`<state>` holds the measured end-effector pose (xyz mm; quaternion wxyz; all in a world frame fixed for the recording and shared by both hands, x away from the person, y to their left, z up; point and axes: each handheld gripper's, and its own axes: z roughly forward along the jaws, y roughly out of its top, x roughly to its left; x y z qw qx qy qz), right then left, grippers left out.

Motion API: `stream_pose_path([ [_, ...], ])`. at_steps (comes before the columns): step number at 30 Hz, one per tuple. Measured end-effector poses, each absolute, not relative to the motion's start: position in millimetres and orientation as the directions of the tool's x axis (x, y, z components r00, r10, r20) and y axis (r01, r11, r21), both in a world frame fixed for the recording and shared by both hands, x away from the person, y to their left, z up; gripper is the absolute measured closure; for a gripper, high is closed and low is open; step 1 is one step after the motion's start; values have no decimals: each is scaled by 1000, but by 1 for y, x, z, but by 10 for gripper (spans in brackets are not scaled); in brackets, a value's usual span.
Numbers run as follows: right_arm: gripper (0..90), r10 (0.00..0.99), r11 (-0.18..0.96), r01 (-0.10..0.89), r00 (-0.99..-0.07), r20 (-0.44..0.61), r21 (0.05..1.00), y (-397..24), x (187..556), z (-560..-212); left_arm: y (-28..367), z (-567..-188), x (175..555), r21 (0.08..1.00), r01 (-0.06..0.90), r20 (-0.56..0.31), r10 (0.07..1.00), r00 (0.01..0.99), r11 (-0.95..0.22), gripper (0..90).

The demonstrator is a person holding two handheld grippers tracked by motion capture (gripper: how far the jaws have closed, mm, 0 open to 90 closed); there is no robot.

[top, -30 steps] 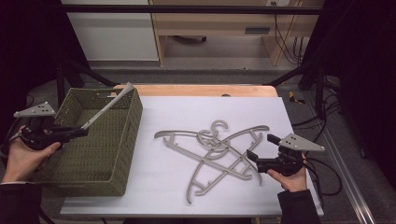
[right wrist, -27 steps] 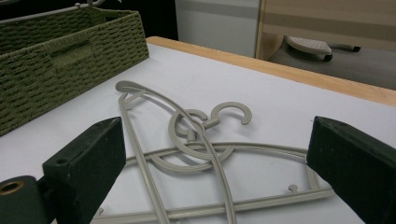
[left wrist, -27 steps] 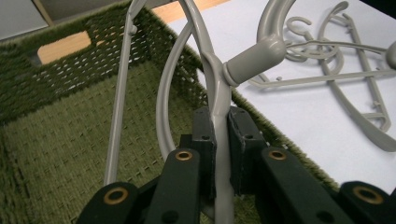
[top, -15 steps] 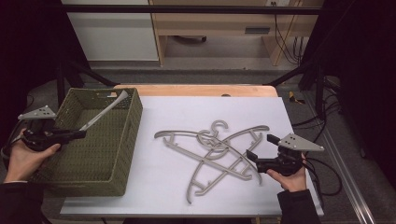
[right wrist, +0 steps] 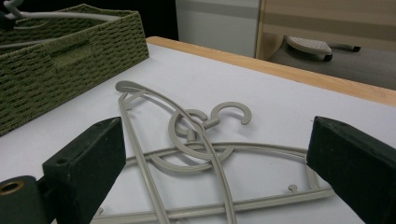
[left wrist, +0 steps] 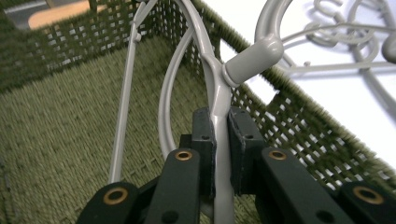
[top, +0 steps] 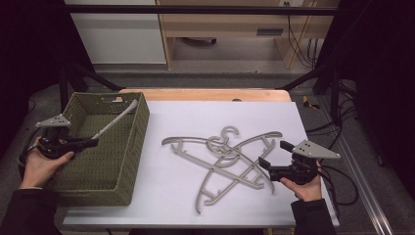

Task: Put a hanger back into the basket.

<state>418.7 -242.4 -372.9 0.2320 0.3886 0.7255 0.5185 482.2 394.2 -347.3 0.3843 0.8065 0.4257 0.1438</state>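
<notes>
Left gripper view shows your left gripper [left wrist: 219, 154] clamped tight on a grey plastic hanger [left wrist: 215, 74] just below its hook, over the green woven basket [top: 122, 161] at the desk's left edge. The hanger looks light, stiff and smooth, so it may swivel in a narrow pinch; gripping by the neck suits it. Your right gripper [right wrist: 215, 172] stands wide open, holding nothing, near the desk's right edge, facing the tangled hangers [top: 225, 156] mid-desk.

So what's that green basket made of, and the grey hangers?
The green basket looks woven from cord or paper rope: a matte plaited weave with open holes near the rim. The grey hangers look like moulded plastic: smooth, slightly shiny, one colour, with rounded hooks. Painted metal cannot be ruled out.
</notes>
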Motion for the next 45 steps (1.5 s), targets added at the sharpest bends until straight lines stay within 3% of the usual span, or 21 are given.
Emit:
stream_pose_path([
  [15,50,804,155,319,-590,68,935,-243,418,-372,383,-380,489,683,636,-78,829,553,-360,803],
  [18,50,804,157,319,-591,67,935,-242,418,-372,380,-385,490,634,673,-58,843,534,-382,781],
  [22,50,804,158,320,-591,66,934,-242,418,-372,382,-378,487,664,658,-84,839,537,-355,743],
  [27,50,803,164,319,-592,61,934,-242,418,-372,377,-364,474,718,610,-77,832,549,-336,627],
  [33,52,804,165,321,-591,61,932,-241,419,-373,362,-349,457,790,528,-35,837,547,-311,411],
  [40,57,804,167,326,-591,62,931,-238,420,-374,323,-333,436,866,403,3,809,588,-296,211],
  [45,68,803,180,330,-594,55,927,-237,420,-376,300,-331,428,884,378,-14,793,609,-275,154],
])
